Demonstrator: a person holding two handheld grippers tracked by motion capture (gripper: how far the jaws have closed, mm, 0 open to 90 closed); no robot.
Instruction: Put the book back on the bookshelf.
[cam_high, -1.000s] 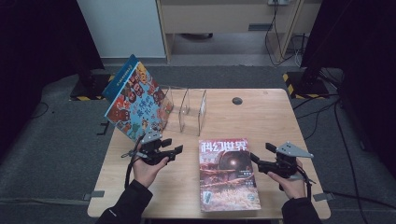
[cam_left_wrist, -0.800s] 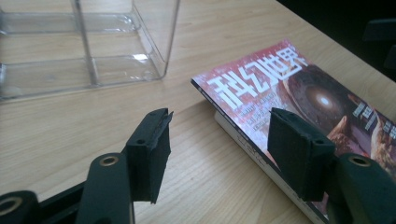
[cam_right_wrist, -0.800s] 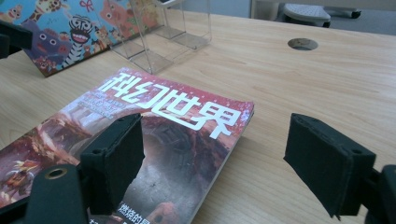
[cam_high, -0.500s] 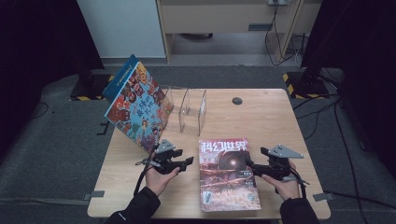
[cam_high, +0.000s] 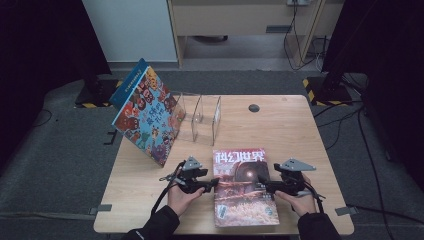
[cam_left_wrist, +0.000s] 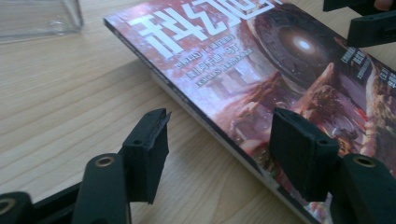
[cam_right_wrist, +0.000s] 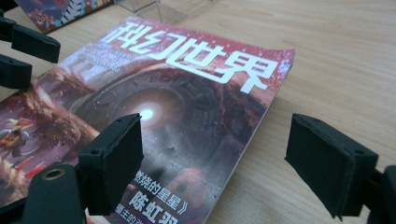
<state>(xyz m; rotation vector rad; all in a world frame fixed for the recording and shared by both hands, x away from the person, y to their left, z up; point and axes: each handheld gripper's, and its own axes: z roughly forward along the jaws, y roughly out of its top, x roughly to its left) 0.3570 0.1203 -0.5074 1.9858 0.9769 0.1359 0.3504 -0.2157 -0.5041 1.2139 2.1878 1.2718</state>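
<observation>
Since the earlier frames, your left gripper (cam_high: 214, 185) has moved rightward from the bare wood to the magazine's left edge, while your right gripper (cam_high: 261, 186) has edged inward to its right edge; the magazine (cam_high: 243, 186) itself lies where it lay, flat on the surface (cam_high: 295, 125), cover up, toward the near edge. From the left: the picture book (cam_high: 146, 116) leans against the clear acrylic stand (cam_high: 202, 119), well apart from your work. Your left gripper stands spread, one jaw over the wood, the other over the cover, straddling the spine edge (cam_left_wrist: 212, 128). Lower the outer jaw to the surface so it slips beneath that edge before you press together. Your right gripper (cam_right_wrist: 212, 161) is likewise spread across the right edge, gripping nothing. Keep both grippers level and matched in height, and lift together, or the limp pages will likely sag or slide.
</observation>
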